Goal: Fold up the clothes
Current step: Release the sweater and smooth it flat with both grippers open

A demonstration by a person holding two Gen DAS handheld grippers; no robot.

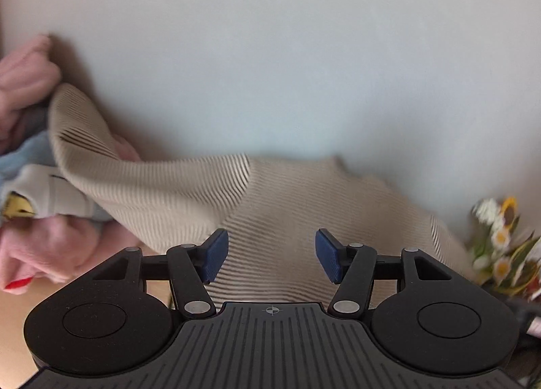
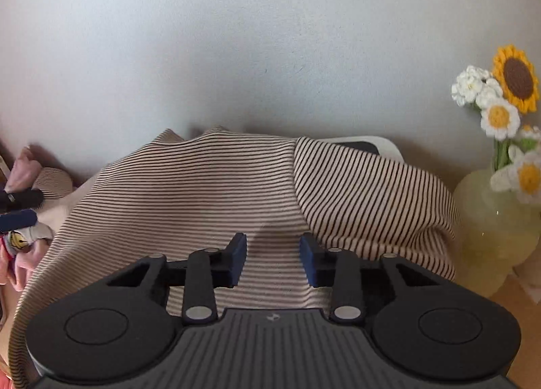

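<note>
From my left wrist camera, the left claw stands wide with nothing between its pads. The striped shirt lies just ahead and below, its fabric running off to the left toward a pile of pink clothes; the table barely shows.

From my right wrist camera, the right claw is narrower but still open, gripping nothing. The shirt's body spreads crosswise under it, and a sleeve folded over lies to its right, near the vase of flowers. I judge the right claw closer to a grab.
</note>
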